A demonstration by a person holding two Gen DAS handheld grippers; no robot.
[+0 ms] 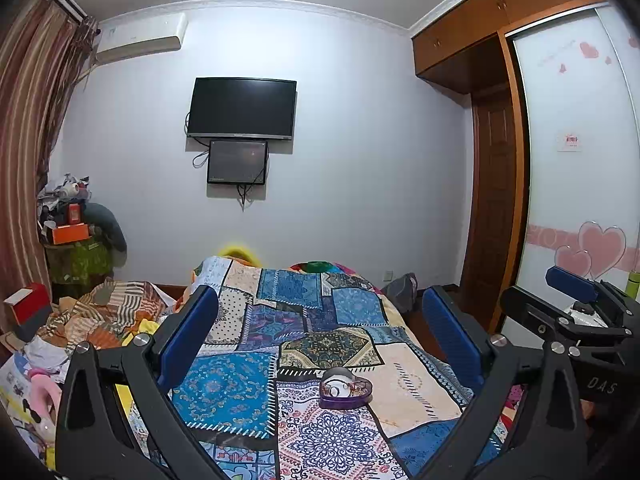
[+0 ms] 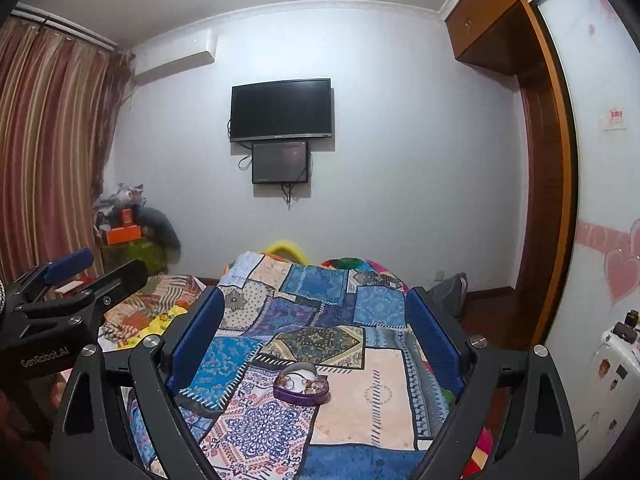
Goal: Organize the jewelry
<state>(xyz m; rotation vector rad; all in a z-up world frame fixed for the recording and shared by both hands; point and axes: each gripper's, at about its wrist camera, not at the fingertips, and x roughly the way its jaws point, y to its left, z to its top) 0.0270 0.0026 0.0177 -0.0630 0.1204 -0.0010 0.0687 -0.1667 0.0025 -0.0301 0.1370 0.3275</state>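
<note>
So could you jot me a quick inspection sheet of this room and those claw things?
Surface: patchwork quilt over the bed.
Job's things: purple heart-shaped box on the quilt, open, with jewelry inside.
Clutter: crumpled striped fabric left of the bed; boxes piled in the corner.
Claws: left claw open, empty; right claw open, empty.
Cables: loose wires below the wall TV.
Surroundings: curtain, wardrobe.

Both grippers — left gripper, right gripper — jaws wide.
</note>
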